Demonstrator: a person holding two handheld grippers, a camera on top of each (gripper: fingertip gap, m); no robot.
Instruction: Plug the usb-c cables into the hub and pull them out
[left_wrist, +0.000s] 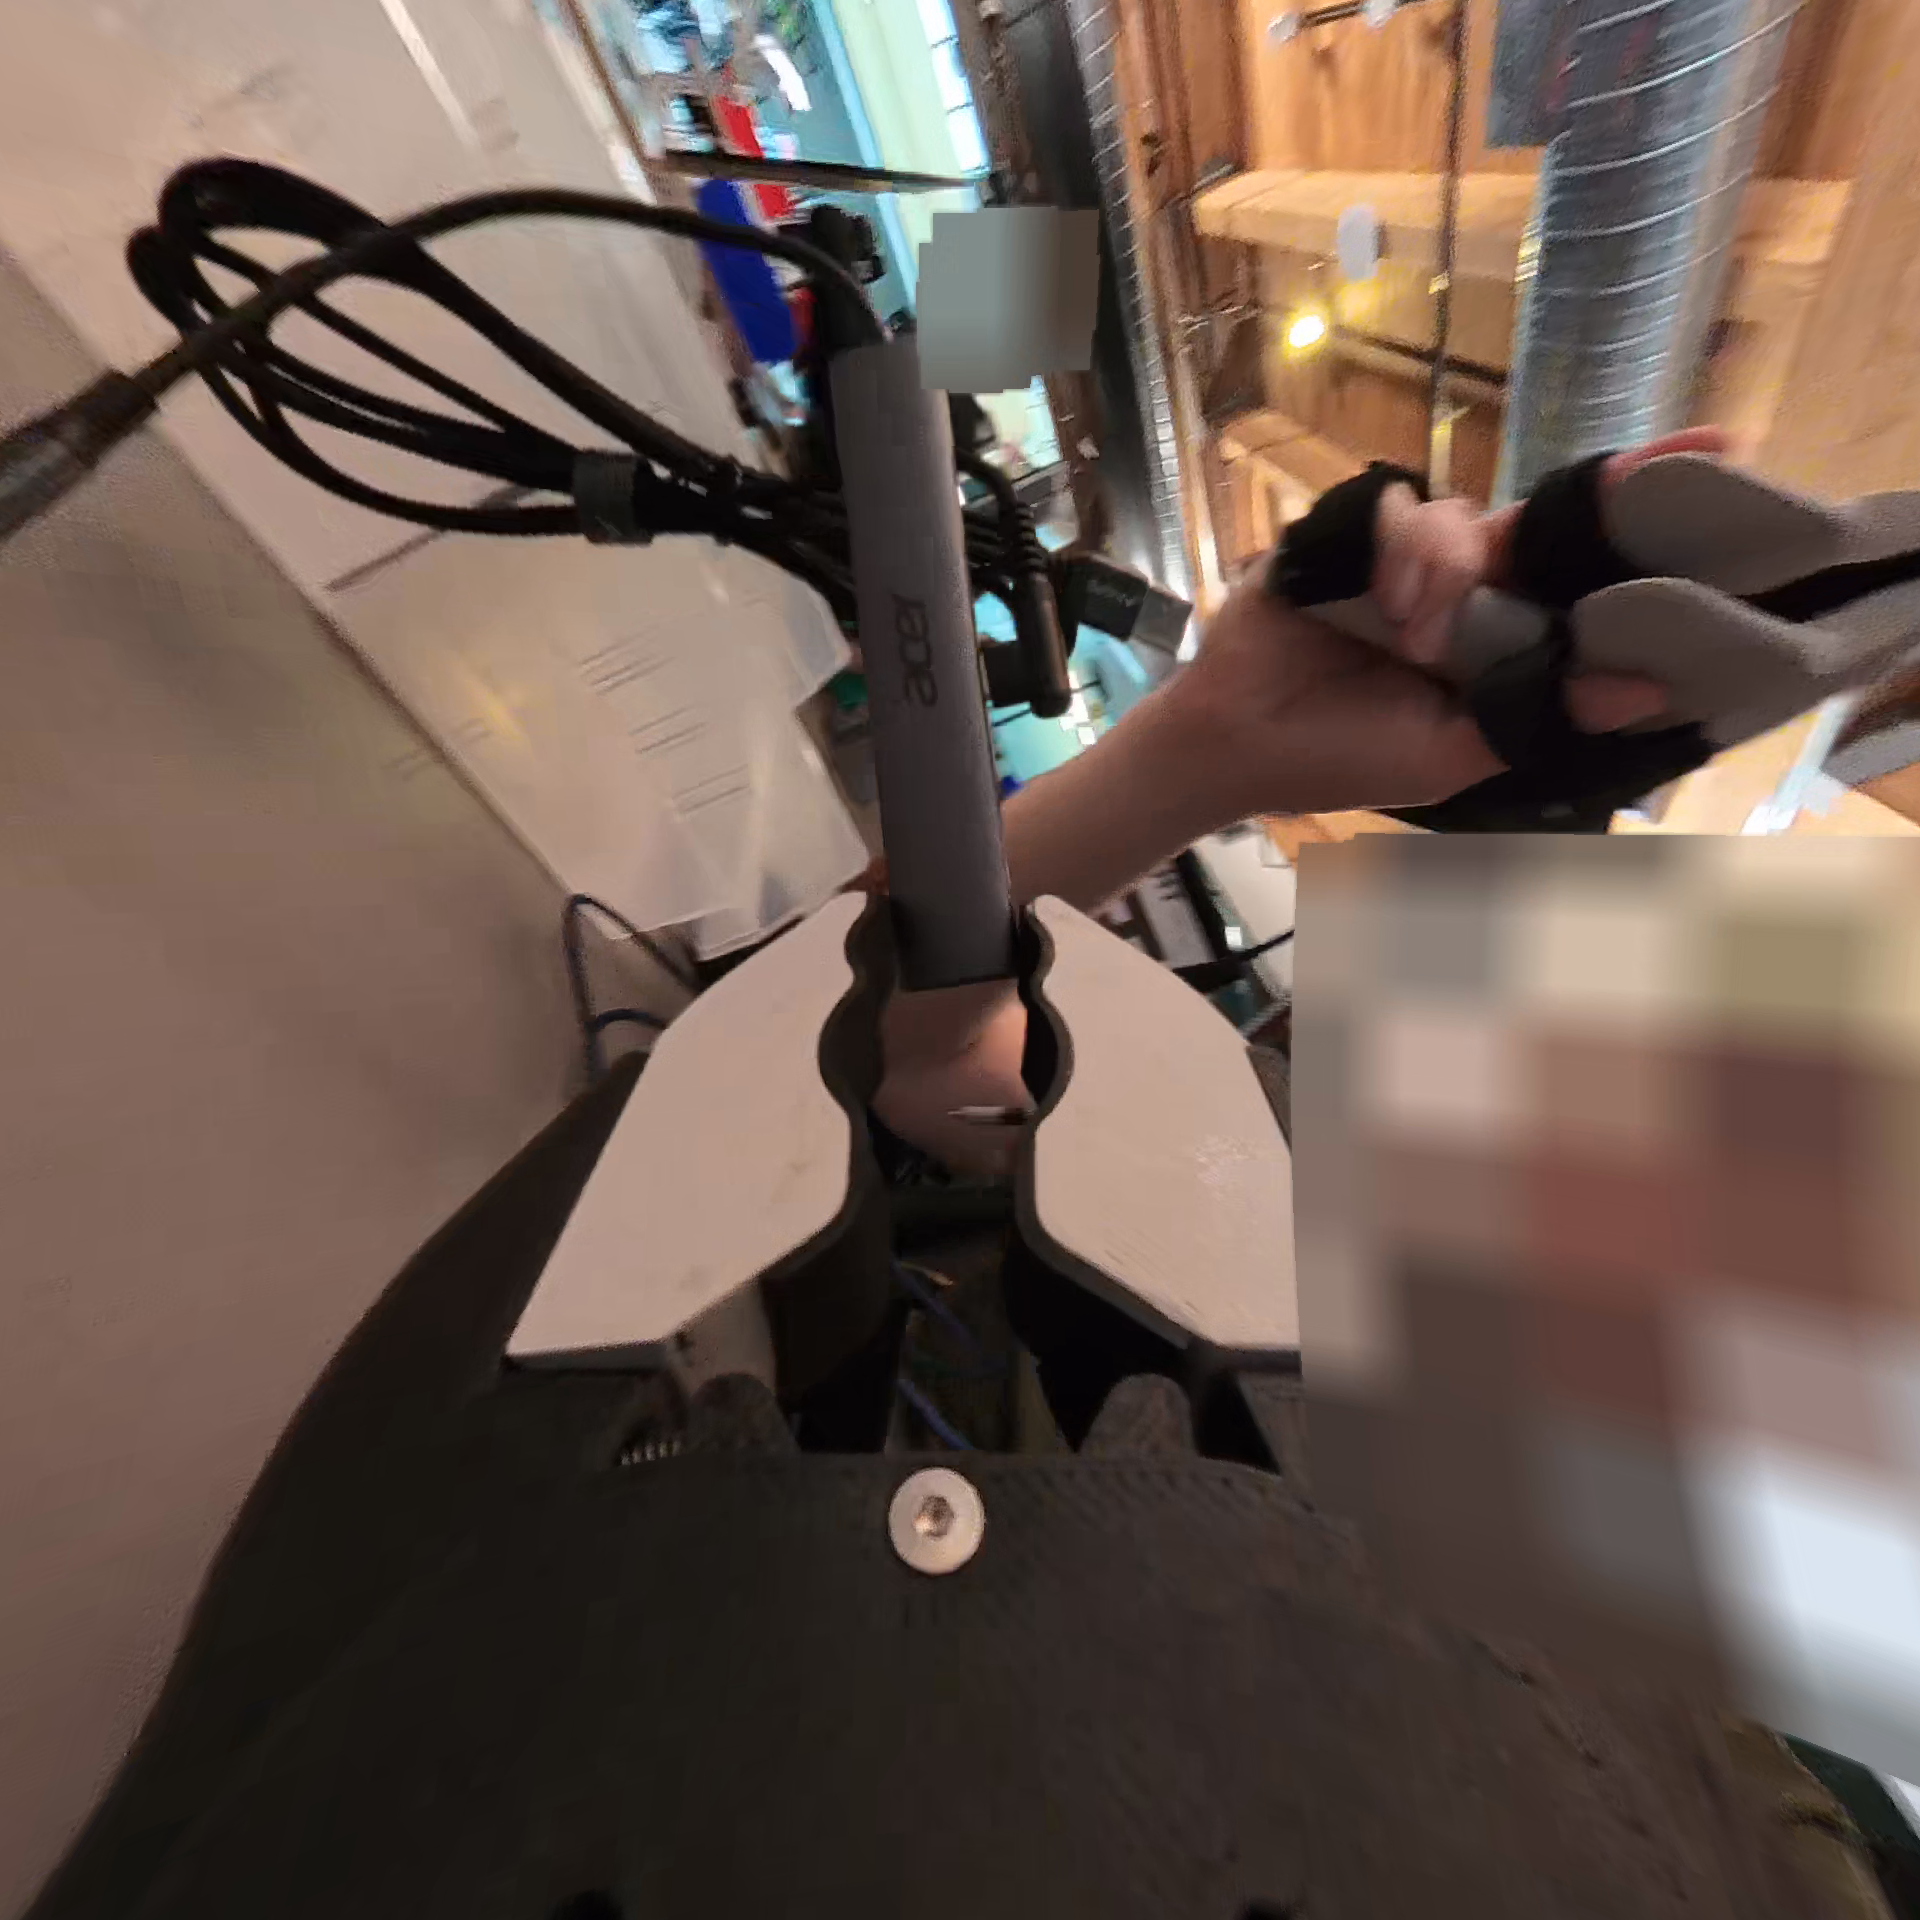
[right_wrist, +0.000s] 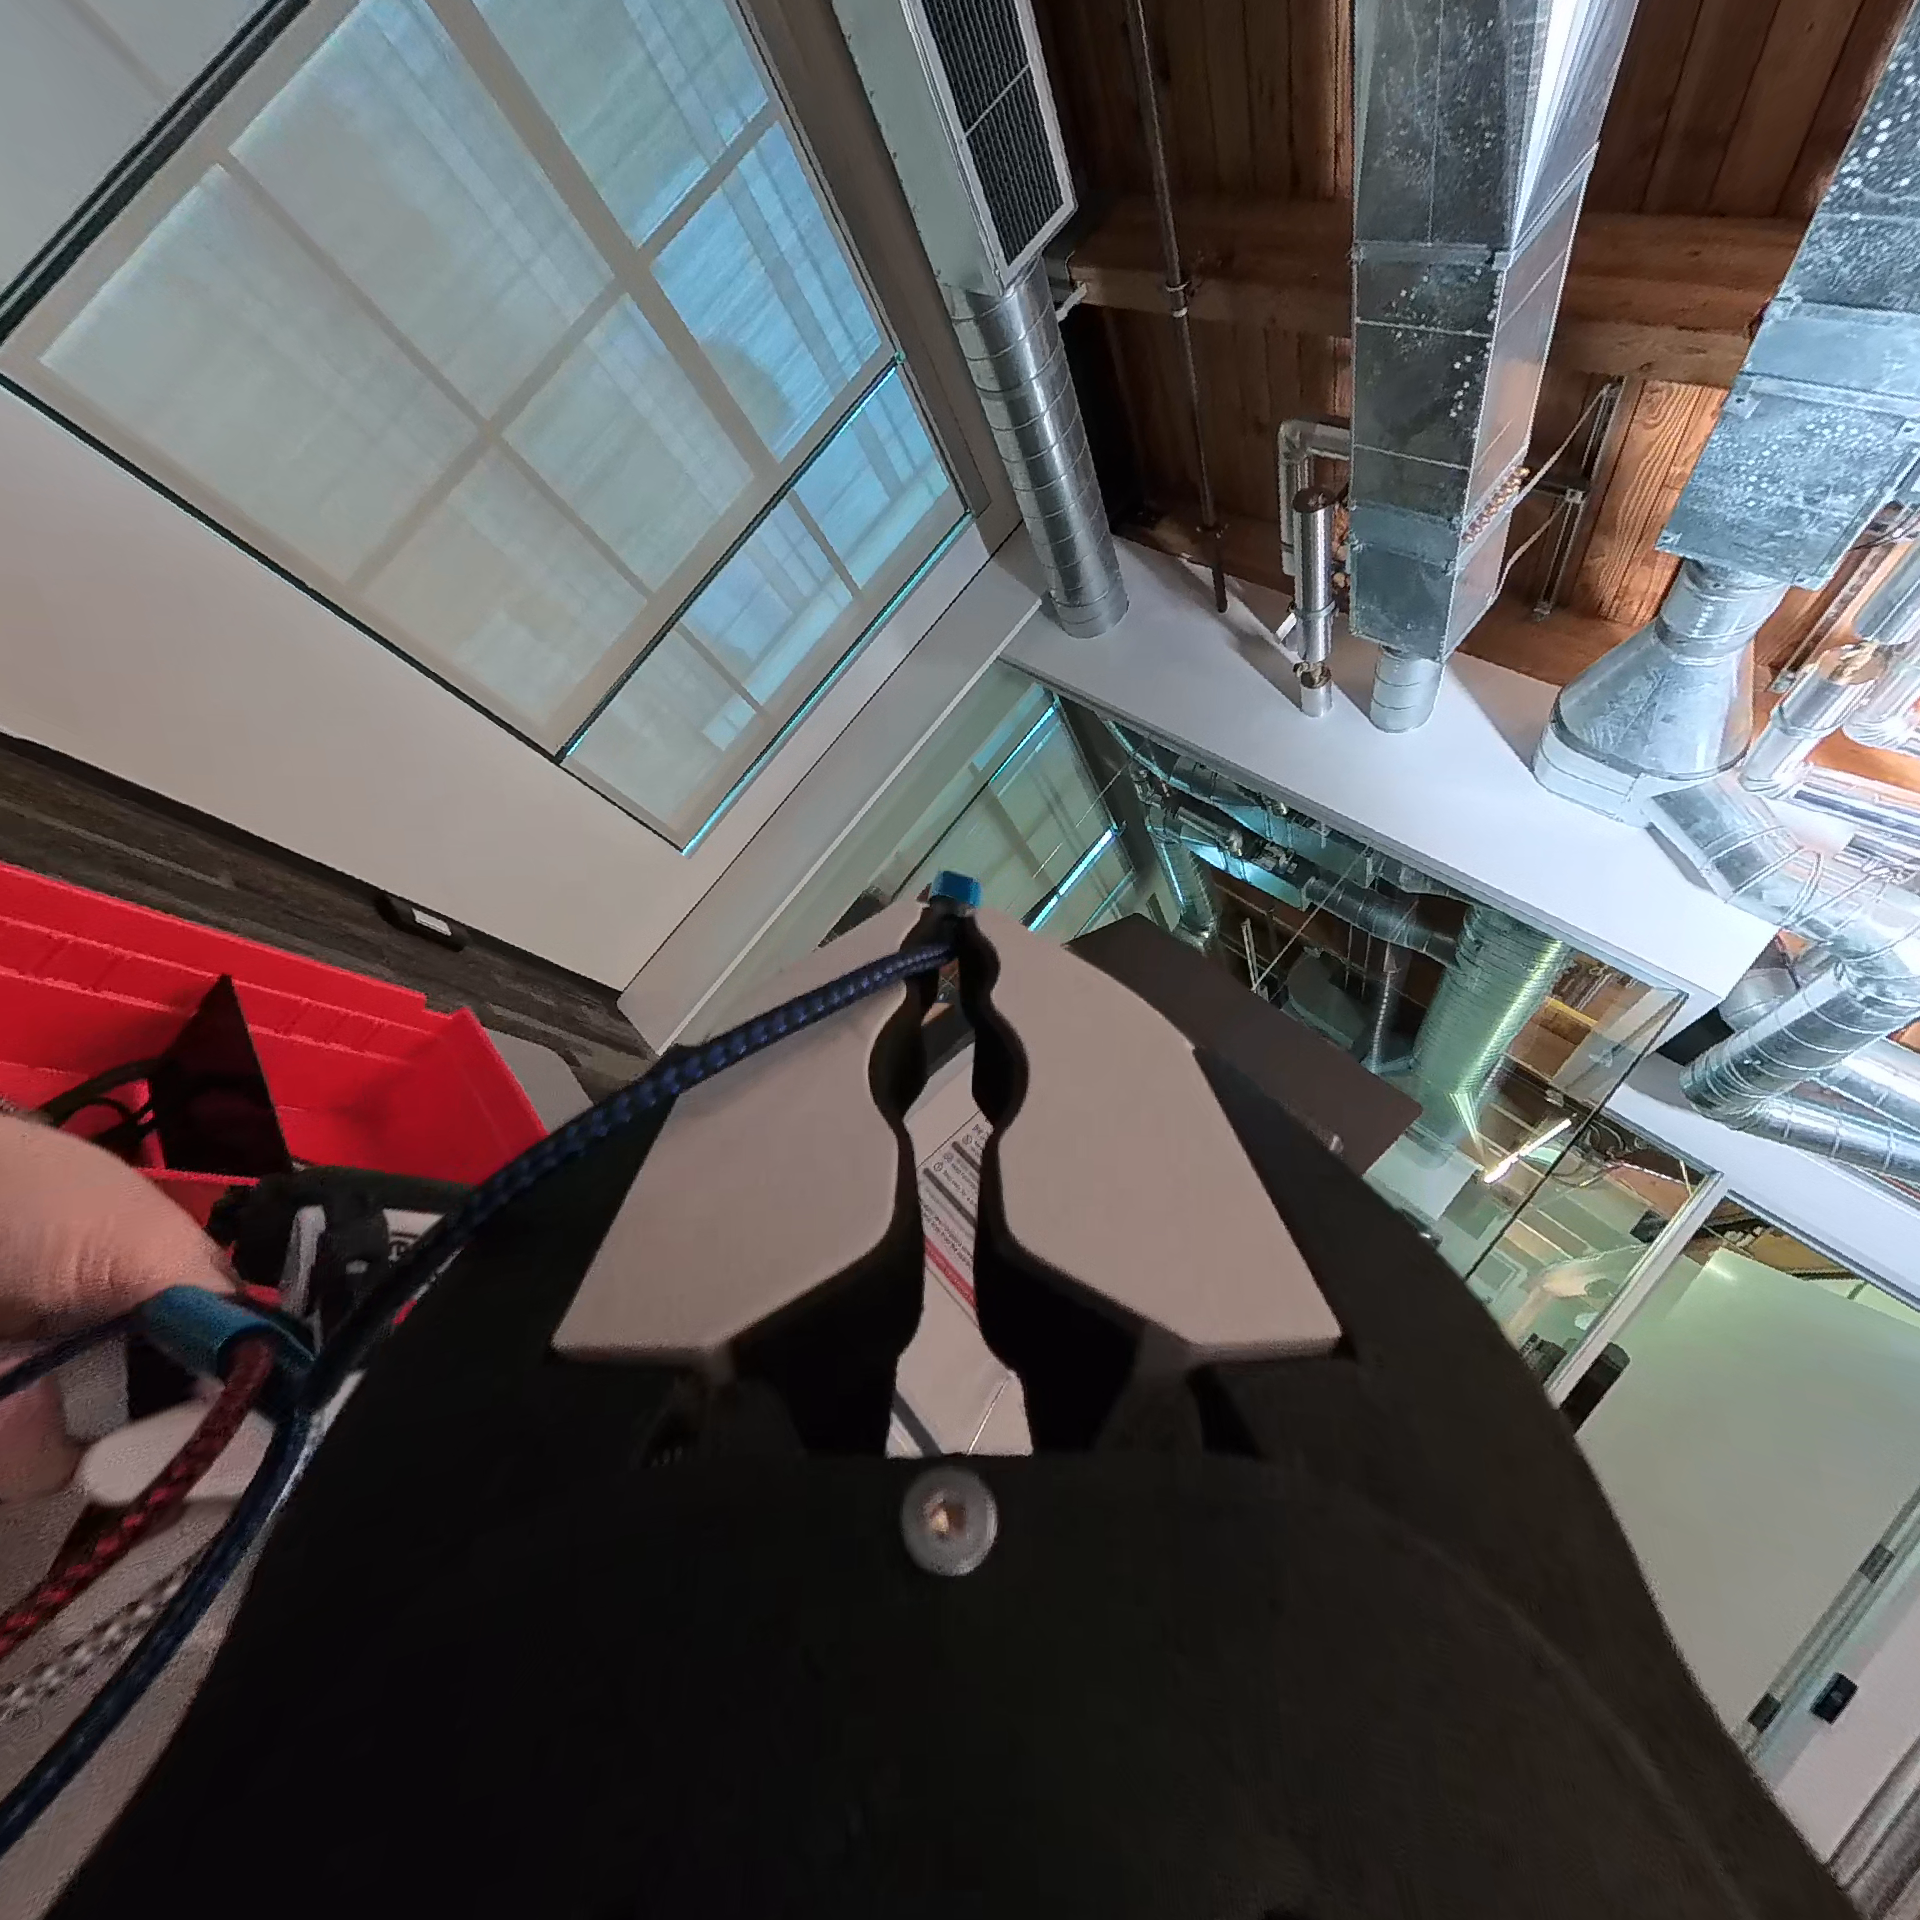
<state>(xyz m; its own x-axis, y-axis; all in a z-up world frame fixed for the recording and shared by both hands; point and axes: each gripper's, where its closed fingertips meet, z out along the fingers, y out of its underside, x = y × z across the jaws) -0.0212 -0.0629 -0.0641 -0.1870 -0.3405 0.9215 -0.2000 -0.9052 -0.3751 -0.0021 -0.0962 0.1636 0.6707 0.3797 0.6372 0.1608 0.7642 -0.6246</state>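
Note:
In the left wrist view my left gripper (left_wrist: 951, 935) is shut on the lower end of a long grey hub (left_wrist: 920, 623), which stands out beyond the fingertips. A black lead leaves the hub's far end, and black plugs (left_wrist: 1039, 644) hang beside its middle. A tied bundle of black cables (left_wrist: 416, 416) hangs to its left. In the right wrist view my right gripper (right_wrist: 951, 956) is shut on a dark blue braided cable (right_wrist: 644, 1081) just behind its blue plug (right_wrist: 951, 891), which sticks out past the fingertips. This view does not show the hub.
A person's hand in a grey and black fingerless glove (left_wrist: 1475, 634) is to the right of the hub. A red bin (right_wrist: 260, 1029), a red braided cable (right_wrist: 156, 1486) and a bare finger (right_wrist: 83, 1236) are at the left. Both views tilt up towards ceiling ducts (right_wrist: 1455, 312). About 25 cm separates my left fingertips from my right.

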